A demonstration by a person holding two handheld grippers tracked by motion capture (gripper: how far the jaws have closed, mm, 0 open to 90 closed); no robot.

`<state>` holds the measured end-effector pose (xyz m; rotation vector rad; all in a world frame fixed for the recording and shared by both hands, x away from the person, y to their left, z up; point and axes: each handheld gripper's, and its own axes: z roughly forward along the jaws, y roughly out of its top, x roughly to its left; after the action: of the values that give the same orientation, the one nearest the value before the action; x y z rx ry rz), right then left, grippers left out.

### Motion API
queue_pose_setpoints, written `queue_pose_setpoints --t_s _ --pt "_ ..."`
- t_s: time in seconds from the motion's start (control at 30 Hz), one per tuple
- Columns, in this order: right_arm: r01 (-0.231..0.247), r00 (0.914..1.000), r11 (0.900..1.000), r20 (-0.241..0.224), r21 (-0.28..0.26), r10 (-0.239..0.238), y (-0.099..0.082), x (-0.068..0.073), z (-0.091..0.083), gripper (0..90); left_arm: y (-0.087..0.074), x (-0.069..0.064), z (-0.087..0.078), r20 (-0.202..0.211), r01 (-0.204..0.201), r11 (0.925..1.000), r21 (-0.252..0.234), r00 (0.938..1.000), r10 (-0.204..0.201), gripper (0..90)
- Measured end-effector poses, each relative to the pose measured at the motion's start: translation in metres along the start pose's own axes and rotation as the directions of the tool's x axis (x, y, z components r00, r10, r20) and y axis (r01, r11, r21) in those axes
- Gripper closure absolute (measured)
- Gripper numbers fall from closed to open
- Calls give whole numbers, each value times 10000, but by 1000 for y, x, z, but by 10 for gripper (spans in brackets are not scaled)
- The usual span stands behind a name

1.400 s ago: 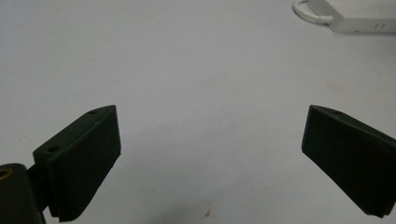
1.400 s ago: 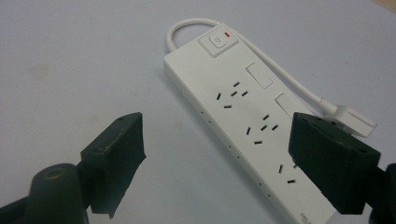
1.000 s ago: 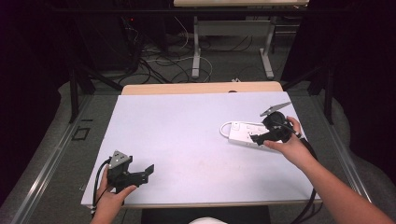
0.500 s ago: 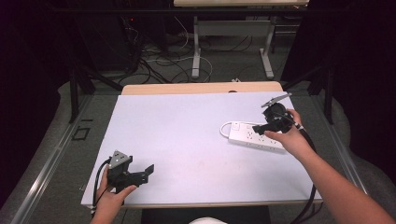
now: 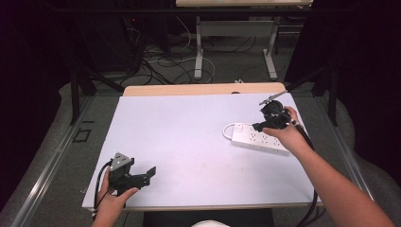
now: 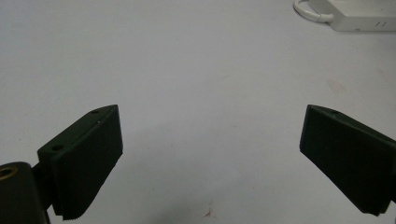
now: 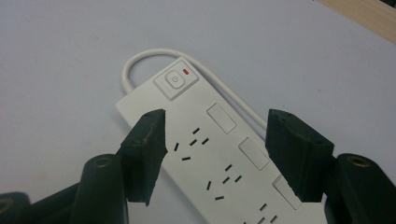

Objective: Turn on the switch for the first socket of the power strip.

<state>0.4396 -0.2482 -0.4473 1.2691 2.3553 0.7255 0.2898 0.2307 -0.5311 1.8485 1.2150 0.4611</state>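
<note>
A white power strip [image 5: 257,138] lies flat on the right part of the white table [image 5: 189,137], its cord looping at its left end. My right gripper [image 5: 259,126] hovers just over the strip's switch end. In the right gripper view the strip [image 7: 219,140] and its switch with a red light [image 7: 175,79] lie below the jaws. The right gripper [image 7: 217,116] is open; its jaws have just been closing and nothing is pinched between them. My left gripper [image 5: 149,172] rests near the front left edge, open and empty [image 6: 212,112], and the strip's end [image 6: 359,16] lies far from it.
A strip of bare wood [image 5: 203,89] runs along the table's far edge. Behind the table, cables [image 5: 165,61] lie on the floor between the metal legs of another desk [image 5: 198,52]. The right gripper's black cable [image 5: 309,208] hangs off the front right edge.
The right gripper has shifted a little toward the far side over the power strip, and its jaws stand narrower. The strip and the left gripper have stayed put.
</note>
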Motion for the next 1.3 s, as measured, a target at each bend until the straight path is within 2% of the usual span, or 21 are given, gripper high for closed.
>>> queue_pose_setpoints --t_s 0.17,0.63,0.9,1.07,1.3 --pt "27 10000 9999 48 162 -27 4 -2 7 377 0 0 0 9 5 10000 43 10000 -5 61" --pt "-648 9979 9974 -1 318 648 8 -12 24 469 0 1 0 15 28 10000 50 10000 -28 65" --pt "-684 9976 9968 83 404 681 11 -14 33 532 0 1 0 21 7 9999 126 10000 -7 68" --pt "-596 9982 9973 -4 433 597 12 -13 39 567 0 1 1 -4 15 10000 94 10000 -15 71" --pt "-739 9971 9955 -160 596 749 14 -10 48 632 0 1 1 51 -5 9999 163 10000 4 74"
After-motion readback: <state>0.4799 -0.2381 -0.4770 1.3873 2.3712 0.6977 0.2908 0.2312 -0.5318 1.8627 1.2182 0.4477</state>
